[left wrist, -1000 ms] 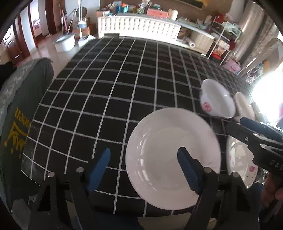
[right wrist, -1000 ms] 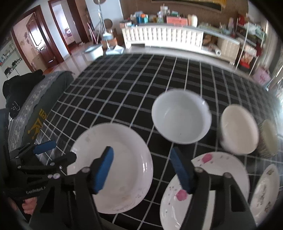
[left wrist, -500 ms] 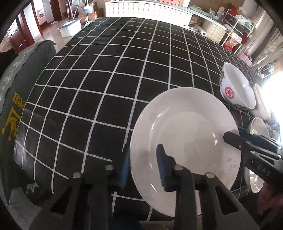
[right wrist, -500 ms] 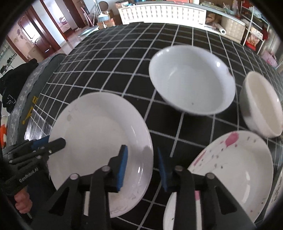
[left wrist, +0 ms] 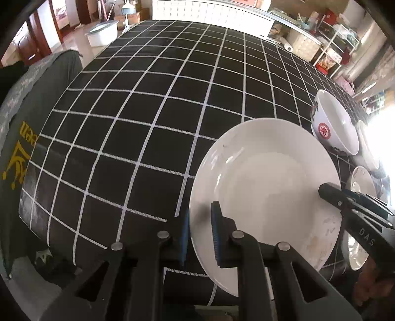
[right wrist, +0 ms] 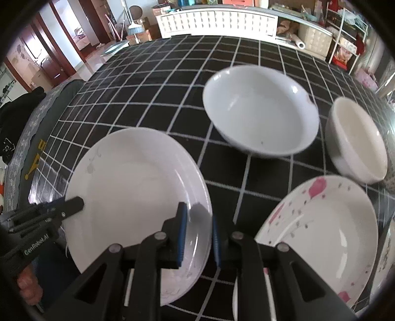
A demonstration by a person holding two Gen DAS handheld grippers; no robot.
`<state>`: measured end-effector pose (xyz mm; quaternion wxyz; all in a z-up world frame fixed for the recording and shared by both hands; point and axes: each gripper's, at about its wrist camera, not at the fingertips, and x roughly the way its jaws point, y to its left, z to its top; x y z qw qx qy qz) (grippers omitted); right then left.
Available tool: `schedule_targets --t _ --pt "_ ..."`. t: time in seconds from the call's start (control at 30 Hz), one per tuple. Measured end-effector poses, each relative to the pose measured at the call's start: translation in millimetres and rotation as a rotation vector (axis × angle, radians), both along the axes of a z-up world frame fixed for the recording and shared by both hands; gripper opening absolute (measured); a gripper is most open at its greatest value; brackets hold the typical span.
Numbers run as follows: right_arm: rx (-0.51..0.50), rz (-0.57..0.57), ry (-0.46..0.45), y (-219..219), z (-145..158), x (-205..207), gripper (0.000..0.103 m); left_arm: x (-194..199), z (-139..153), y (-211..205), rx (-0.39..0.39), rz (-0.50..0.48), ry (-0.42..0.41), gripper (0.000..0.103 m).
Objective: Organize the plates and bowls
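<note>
Now both grippers straddle opposite rims of the plain white plate near the table's front edge: left gripper and right gripper are closing on it. Leftward, checked cloth lies bare. Rightward crowd two bowls, one pink-speckled plate.

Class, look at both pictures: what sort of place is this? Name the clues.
Probably a lived-in home: a black checked tablecloth bearing a plain white plate, a white cabinet, cluttered storage shelves.
</note>
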<state>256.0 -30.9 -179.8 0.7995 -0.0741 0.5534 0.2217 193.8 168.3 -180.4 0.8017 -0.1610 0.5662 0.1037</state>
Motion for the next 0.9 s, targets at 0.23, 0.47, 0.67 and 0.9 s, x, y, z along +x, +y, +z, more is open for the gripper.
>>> schedule_targets --t 0.23,0.47,0.67,0.9 --pt "0.009 0.0 0.041 11 -13 5 0.023 1 0 10 -0.001 0.019 -0.006 0.014" --pt "0.028 -0.036 -0.028 -10 21 -4 0.023 -5 30 9 0.05 0.035 -0.046 0.014" --pt "0.064 -0.091 -0.102 -47 63 -27 0.023 -18 74 -19 0.056 -0.006 -0.136 0.014" --pt "0.042 -0.165 -0.173 -94 92 -50 0.023 -26 113 -73 0.042 -0.118 -0.214 0.014"
